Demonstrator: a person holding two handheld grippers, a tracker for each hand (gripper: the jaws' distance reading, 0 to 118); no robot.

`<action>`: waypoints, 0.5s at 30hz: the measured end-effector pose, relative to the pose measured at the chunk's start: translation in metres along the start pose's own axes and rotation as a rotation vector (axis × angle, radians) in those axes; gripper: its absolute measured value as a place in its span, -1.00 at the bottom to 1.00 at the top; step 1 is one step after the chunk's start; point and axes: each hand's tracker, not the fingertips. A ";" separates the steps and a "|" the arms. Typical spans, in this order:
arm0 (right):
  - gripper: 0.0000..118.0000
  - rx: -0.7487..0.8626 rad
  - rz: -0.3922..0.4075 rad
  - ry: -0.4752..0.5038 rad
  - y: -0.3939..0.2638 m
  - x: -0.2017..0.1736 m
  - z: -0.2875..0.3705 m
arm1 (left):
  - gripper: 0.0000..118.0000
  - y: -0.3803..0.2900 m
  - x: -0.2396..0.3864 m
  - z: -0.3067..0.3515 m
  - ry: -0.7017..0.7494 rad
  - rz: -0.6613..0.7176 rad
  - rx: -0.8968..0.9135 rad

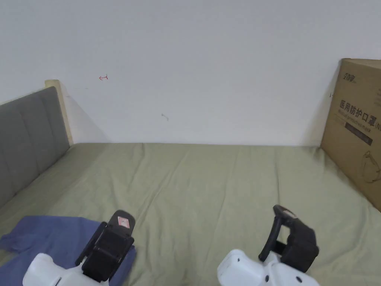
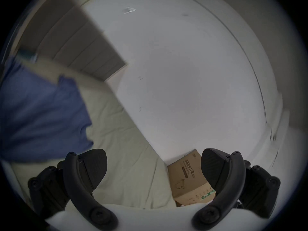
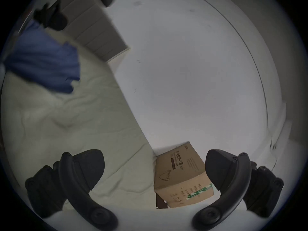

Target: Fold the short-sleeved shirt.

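From the head view I see the blue shirt (image 1: 55, 238) lying on the green bedsheet (image 1: 208, 186) at far left, by the grey headboard (image 1: 26, 141). My left gripper (image 2: 153, 166) hangs above its edge, jaws spread, empty. My right gripper (image 3: 154, 166) is likewise spread and empty. A cardboard box (image 1: 357, 130) stands at far right.

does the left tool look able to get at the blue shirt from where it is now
Probably yes. The left tool is open, holds nothing, and sits right by the blue shirt on the bed, with nothing between them.
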 end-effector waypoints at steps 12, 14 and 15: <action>1.00 -0.085 -1.290 0.209 -0.034 0.080 -0.022 | 0.97 -0.004 0.084 -0.018 0.041 -1.006 -0.093; 1.00 -0.090 -1.398 0.110 -0.056 0.080 -0.024 | 0.97 -0.020 0.095 -0.015 0.037 -1.202 -0.061; 1.00 -0.100 -1.415 0.087 -0.067 0.078 -0.026 | 0.97 -0.026 0.095 -0.012 0.056 -1.253 -0.035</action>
